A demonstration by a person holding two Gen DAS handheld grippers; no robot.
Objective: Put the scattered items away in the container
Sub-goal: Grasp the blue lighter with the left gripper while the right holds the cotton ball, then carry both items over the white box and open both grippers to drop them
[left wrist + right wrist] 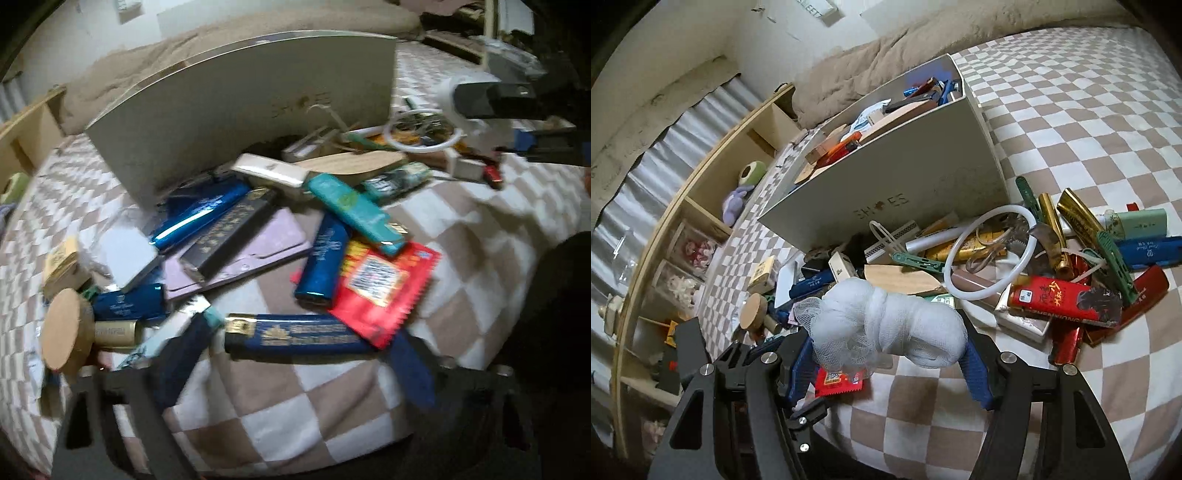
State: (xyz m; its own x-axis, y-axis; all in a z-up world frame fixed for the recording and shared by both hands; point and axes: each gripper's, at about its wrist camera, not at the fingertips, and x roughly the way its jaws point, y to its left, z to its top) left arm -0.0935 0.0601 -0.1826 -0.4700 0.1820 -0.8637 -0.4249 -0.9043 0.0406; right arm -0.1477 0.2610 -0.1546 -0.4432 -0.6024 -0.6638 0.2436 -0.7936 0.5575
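On my left wrist view, my left gripper [295, 365] hangs open over a navy box [295, 338] on the checked bedspread [461, 258], nothing pinched. On my right view, my right gripper [890, 354] clamps a white mesh bundle [886, 325], near the half-filled shoebox [897, 177].

This is a bedroom in a home. The things lie on a bed [1071, 122] covered with a sheet in brown and white squares, and a beige blanket [886, 62] is bunched up at its far end against a pale wall. Beside the bed stands a low wooden shelf [713, 173] with open compartments; soft toys [738, 199] sit in one of them, and clear boxes [690, 251] with small decorations stand lower. Behind the shelf hangs a light curtain [646, 177]. A shoe box [905, 177] and many small household packages lie on the sheet.
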